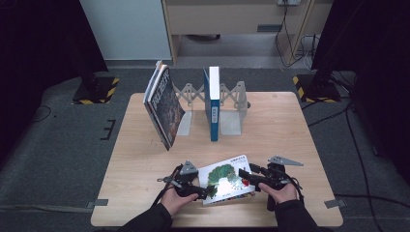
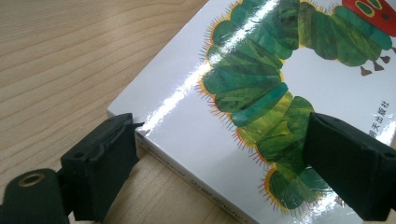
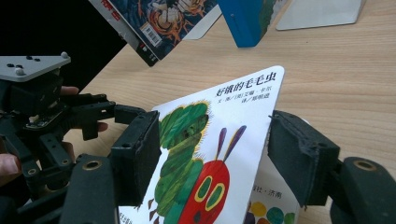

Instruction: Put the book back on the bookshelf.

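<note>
A white picture book (image 1: 225,181) with a green caterpillar on its cover lies near the table's front edge. My left gripper (image 1: 205,191) is at the book's left corner. In the left gripper view its jaws (image 2: 219,154) stand wide and open. One jaw is beside the spine edge and the other is over the cover (image 2: 243,84). My right gripper (image 1: 249,178) is at the book's right side. There the cover (image 3: 201,154) is tilted up, with a dotted page (image 3: 273,205) showing beneath. The cover's edge sits between the right gripper's (image 3: 215,149) open jaws.
At the back of the wooden table (image 1: 290,135), a metal folding book rack (image 1: 232,116) holds an upright blue book (image 1: 213,104). A dark-covered book (image 1: 164,104) leans at its left. Cables lie on the floor to the right.
</note>
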Motion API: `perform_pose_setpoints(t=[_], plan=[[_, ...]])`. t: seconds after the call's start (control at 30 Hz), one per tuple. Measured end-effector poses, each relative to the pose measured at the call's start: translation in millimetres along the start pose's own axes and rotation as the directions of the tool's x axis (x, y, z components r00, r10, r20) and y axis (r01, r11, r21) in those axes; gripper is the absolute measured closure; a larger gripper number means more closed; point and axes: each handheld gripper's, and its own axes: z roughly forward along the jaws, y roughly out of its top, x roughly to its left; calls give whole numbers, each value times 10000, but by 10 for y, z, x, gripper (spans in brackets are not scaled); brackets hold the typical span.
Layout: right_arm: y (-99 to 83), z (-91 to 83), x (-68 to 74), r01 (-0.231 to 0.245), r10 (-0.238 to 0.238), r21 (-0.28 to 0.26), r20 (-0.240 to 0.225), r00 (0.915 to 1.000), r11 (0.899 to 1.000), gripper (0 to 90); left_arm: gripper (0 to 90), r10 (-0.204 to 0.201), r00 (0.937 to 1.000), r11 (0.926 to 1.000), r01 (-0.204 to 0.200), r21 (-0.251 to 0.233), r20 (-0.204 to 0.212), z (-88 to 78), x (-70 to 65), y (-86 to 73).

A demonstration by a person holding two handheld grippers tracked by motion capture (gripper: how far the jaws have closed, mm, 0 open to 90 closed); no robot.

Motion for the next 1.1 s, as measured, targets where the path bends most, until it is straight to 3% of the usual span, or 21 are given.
perform_pose_setpoints(t=[0.17, 0.57, 0.77, 0.87, 1.1], plan=[[-15, -4, 17, -285, 297, 277, -420, 9987, 9992, 373, 80, -133, 9999, 9999, 133, 8, 105, -3, 16, 2], [-57, 171, -6, 227, -198, 1292, -235, 9995, 9914, 361, 70, -1, 10000, 10000, 1, 41, 59, 14, 12, -2], [-49, 266, -15, 243, -166, 1791, -443, 9989, 9835, 423, 69, 6, 10000, 10000, -7, 74, 74, 14, 16, 2], [-58, 293, -8, 392, -338, 2026, -302, 9990, 9785, 446, 72, 54, 10000, 9999, -54, 97, 29, 15, 13, 3], [-29, 263, -39, 175, -97, 1919, -415, 9991, 9813, 519, 100, -33, 10000, 9999, 33, 106, -21, 4, 29, 17]])
